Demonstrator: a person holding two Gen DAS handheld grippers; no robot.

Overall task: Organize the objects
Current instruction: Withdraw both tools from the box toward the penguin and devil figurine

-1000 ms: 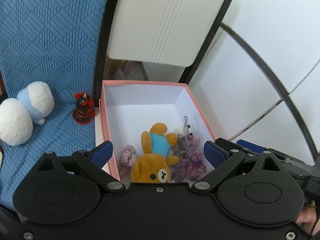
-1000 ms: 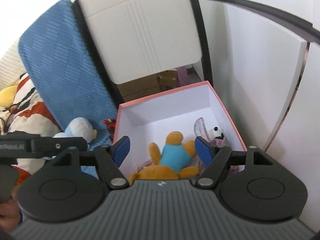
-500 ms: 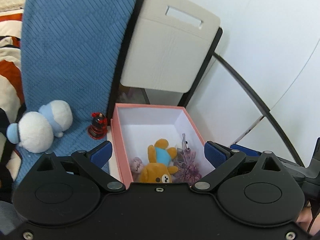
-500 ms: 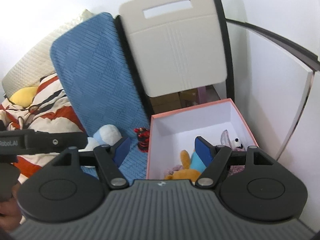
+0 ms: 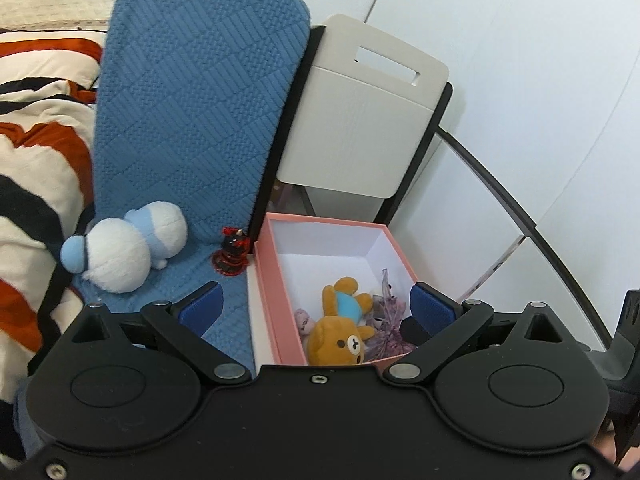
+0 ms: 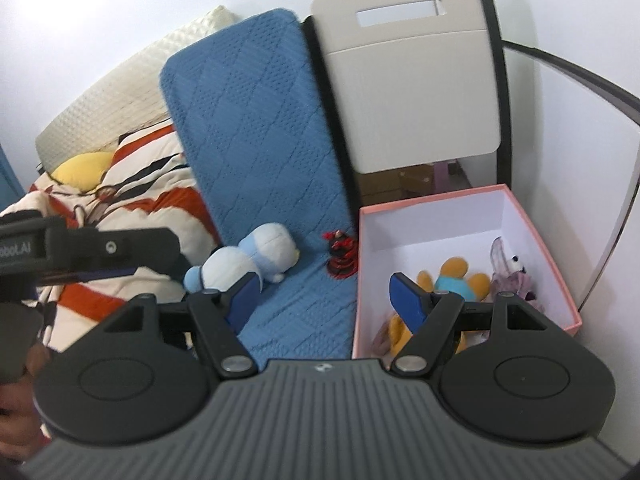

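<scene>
A pink box [image 5: 276,300] [image 6: 472,200] with a white inside holds a brown bear in a blue shirt [image 5: 340,328] [image 6: 452,284], a purple plush [image 5: 386,332] [image 6: 512,276] and a small pink toy [image 5: 303,319]. A white and pale blue plush [image 5: 128,248] [image 6: 248,260] and a small red and black figurine [image 5: 231,254] [image 6: 340,258] lie on a blue quilted cushion [image 5: 192,120] [image 6: 256,128] left of the box. My left gripper [image 5: 316,304] is open and empty, above the box's near left edge. My right gripper [image 6: 324,292] is open and empty, over the cushion beside the box.
A beige and black chair back [image 5: 360,120] [image 6: 412,80] stands behind the box. A striped orange, white and black blanket [image 5: 36,152] [image 6: 132,208] and a yellow pillow [image 6: 80,168] lie to the left. White panels [image 5: 520,120] close the right side.
Both grippers have pulled back and up from over the box, and the right one has swung left. The cushion, white plush and figurine have come into fuller view. The jaws stay open.
</scene>
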